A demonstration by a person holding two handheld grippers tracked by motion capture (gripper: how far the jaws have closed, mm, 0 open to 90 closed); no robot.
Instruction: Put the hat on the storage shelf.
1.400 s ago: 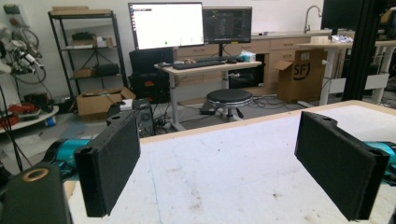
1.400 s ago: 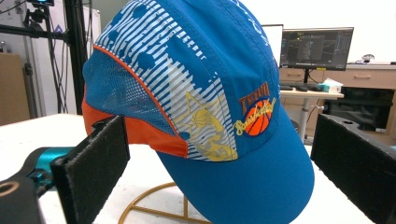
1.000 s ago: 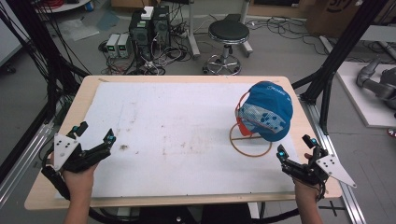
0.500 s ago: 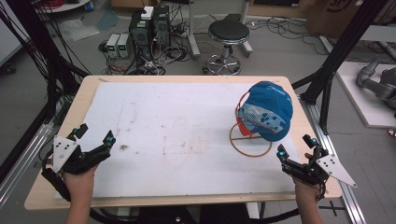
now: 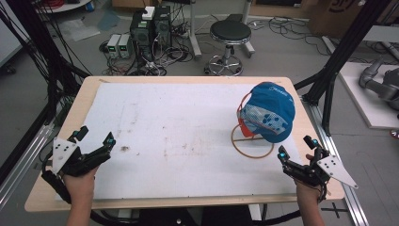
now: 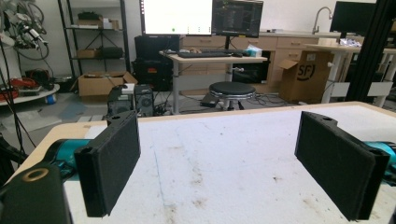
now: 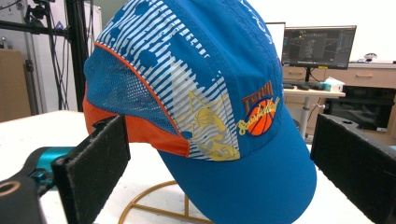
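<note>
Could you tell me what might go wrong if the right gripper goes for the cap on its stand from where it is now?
The blue cap only rests on a thin gold wire stand, so a push from the open right gripper may tip or slide the stand. The brim hangs toward the gripper; pinching it alone might drag the cap off crookedly. The left gripper sits open at the table's far side, too distant to steady the stand.

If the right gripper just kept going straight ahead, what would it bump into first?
Most likely the blue cap. In the right gripper view it sits straight ahead between the open jaws of the right gripper, its brim nearest. The cap hangs on a gold wire stand. How near it is remains hard to judge.
</note>
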